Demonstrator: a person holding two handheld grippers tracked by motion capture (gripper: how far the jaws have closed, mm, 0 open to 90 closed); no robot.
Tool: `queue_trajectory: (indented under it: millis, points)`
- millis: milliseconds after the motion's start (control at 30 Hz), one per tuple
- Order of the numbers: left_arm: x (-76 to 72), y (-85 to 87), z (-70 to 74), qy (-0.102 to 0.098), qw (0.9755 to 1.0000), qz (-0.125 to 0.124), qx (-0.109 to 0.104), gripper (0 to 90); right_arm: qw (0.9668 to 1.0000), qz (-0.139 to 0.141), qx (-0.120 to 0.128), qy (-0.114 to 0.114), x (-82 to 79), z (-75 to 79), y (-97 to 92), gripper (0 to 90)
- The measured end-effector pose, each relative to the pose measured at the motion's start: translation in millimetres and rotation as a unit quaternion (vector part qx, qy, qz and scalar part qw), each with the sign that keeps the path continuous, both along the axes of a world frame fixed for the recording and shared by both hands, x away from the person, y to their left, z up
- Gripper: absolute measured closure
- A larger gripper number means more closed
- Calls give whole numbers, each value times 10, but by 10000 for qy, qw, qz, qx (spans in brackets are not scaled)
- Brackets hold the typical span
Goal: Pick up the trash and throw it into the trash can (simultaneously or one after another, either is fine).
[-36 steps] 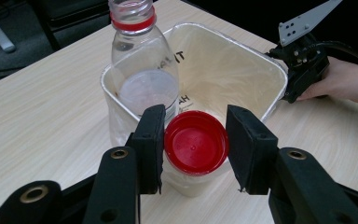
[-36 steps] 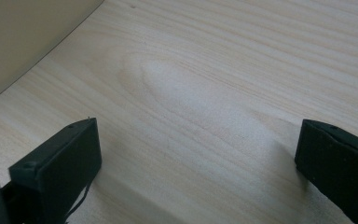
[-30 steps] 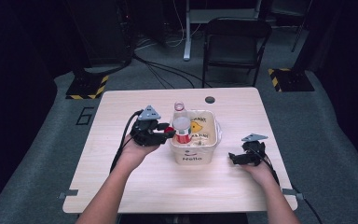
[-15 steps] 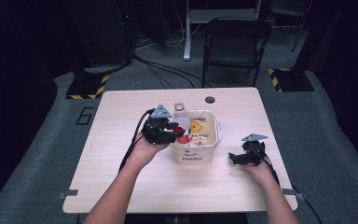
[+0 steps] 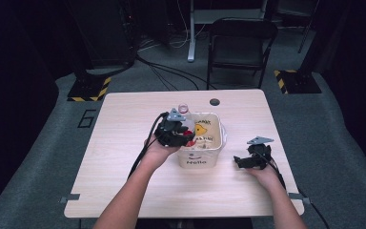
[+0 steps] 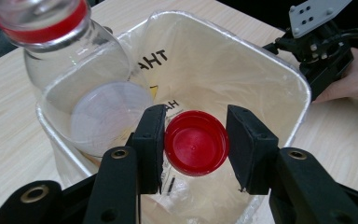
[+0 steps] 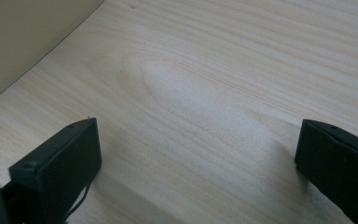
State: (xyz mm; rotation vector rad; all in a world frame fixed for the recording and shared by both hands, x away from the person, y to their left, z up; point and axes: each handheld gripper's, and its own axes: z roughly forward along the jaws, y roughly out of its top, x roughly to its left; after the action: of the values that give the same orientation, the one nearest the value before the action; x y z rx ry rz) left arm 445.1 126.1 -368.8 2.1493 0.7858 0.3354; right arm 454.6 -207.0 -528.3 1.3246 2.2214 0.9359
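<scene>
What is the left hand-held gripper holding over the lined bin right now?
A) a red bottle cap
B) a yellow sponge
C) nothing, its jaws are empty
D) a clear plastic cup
A: in the left gripper view, the left hand-held gripper has its two black jaws pressed on the sides of a red bottle cap, above the open mouth of the lined bin.

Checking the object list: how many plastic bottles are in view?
1. A clear bottle with a red label band stands tilted against the bin's near-left wall. Its red cap sits between the left gripper's fingers, over the bin. More may lie hidden under the liner.
</scene>
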Motion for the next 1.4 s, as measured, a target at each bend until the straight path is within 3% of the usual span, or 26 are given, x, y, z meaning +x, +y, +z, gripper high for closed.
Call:
queue_trajectory:
  millis: [333, 800, 1033, 1400]
  points:
    - [58, -42, -114, 135, 9999, 33, 12, 580, 10000, 7, -13, -13, 9, -2, 0, 0]
    - [107, -7, -217, 136, 9990, 418, 62, 573, 10000, 59, -26, -31, 43, -2, 4, 0]
    - [69, -9, -197, 140, 9993, 355, 25, 513, 10000, 57, -25, -30, 43, -2, 5, 0]
    - [-14, 33, -152, 116, 9996, 245, 80, 507, 10000, 39, -17, -6, 40, 0, 7, 0]
